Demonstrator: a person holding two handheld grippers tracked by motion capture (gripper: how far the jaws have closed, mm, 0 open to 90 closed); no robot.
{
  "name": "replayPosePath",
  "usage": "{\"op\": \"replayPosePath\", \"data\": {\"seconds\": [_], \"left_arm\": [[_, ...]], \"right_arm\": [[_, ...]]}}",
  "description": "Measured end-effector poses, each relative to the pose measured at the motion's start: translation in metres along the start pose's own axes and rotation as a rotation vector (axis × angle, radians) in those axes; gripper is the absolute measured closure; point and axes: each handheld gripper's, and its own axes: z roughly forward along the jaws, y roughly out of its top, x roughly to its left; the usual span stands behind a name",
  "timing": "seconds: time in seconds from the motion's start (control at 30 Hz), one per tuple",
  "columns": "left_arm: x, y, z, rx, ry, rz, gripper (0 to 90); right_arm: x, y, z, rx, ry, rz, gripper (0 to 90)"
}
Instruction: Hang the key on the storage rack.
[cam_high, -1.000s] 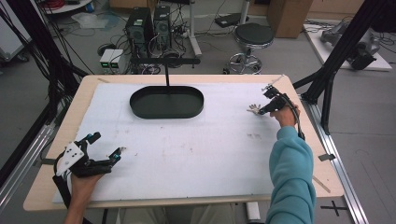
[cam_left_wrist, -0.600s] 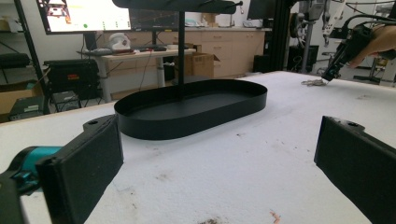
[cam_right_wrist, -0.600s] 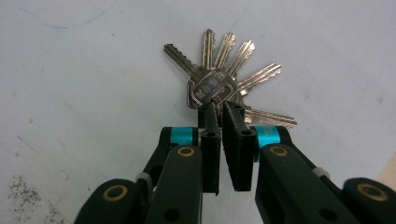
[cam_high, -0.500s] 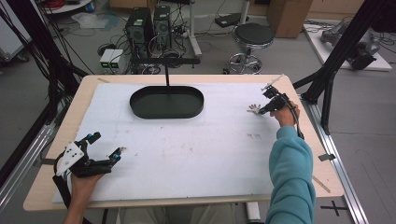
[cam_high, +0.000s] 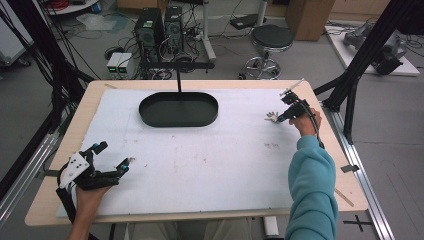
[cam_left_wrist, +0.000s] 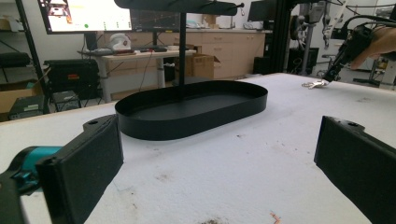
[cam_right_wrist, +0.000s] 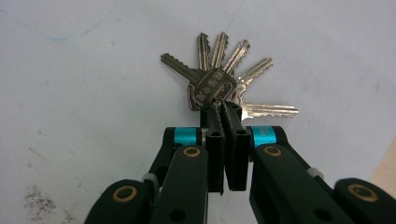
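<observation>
Nothing has shifted on the tabletop since a second ago, except that our right claw has just been closing on the bunch of keys. From the high view, those keys lie near the right edge, well apart from the black oval tray, and our left claw rests spread near the front left corner. From the left gripper view, its jaws stand wide with nothing between them. From the right gripper view, the right claw is pinching the keys, which fan out flat.
</observation>
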Motion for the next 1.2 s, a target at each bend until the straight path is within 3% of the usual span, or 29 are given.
{"op": "replayPosePath", "data": {"seconds": [0.23,0.27,0.37,0.43,0.47,0.53,0.57,0.63,0.67,0.73,0.8,0.87,0.97,1.07,1.13,1.2], "left_arm": [[0.001,0.0,0.0,0.001,0.024,-0.014,1.7],[0.001,0.0,0.0,-0.001,0.027,-0.016,1.7],[0.002,0.001,0.0,0.002,0.022,-0.033,1.7],[0.005,0.002,0.001,0.034,0.027,-0.026,1.7],[0.008,0.004,0.001,0.036,0.028,-0.049,1.7],[0.01,0.006,0.0,0.034,0.027,-0.067,1.7],[0.012,0.009,0.0,0.035,0.024,-0.07,1.7],[0.015,0.023,0.002,0.05,-0.014,-0.062,1.7],[0.015,0.023,0.002,0.05,-0.014,-0.062,1.7],[0.015,0.042,0.006,0.074,-0.077,-0.044,1.7],[0.015,0.049,0.007,0.077,-0.092,-0.034,1.7],[0.015,0.069,0.013,0.079,-0.136,-0.005,1.7],[0.014,0.082,0.017,0.078,-0.171,0.003,1.7],[0.012,0.099,0.024,0.082,-0.216,0.019,1.7],[0.009,0.109,0.029,0.072,-0.248,0.018,1.7],[0.006,0.119,0.034,0.08,-0.256,0.039,1.7]], "right_arm": [[0.006,0.001,-0.011,-0.056,0.033,-0.001,89.0],[0.01,0.001,-0.019,-0.093,0.047,-0.028,89.0],[0.015,0.001,-0.032,-0.155,0.071,-0.039,89.0],[0.016,0.001,-0.036,-0.174,0.075,-0.046,89.0],[0.02,-0.001,-0.045,-0.213,0.094,-0.058,89.0],[0.022,-0.002,-0.05,-0.231,0.102,-0.058,89.0],[0.027,-0.004,-0.059,-0.277,0.129,-0.067,89.0],[0.031,-0.005,-0.069,-0.329,0.16,-0.072,89.0],[0.034,-0.005,-0.073,-0.352,0.171,-0.077,89.0],[0.04,-0.006,-0.08,-0.401,0.205,-0.1,89.0],[0.044,-0.006,-0.084,-0.421,0.218,-0.11,88.9],[0.057,-0.005,-0.093,-0.486,0.269,-0.151,88.9],[0.072,-0.004,-0.102,-0.547,0.312,-0.205,88.9],[0.082,-0.003,-0.107,-0.572,0.34,-0.231,88.9],[0.095,-0.001,-0.115,-0.624,0.373,-0.285,88.9],[0.101,0.0,-0.119,-0.627,0.393,-0.287,88.9]]}}
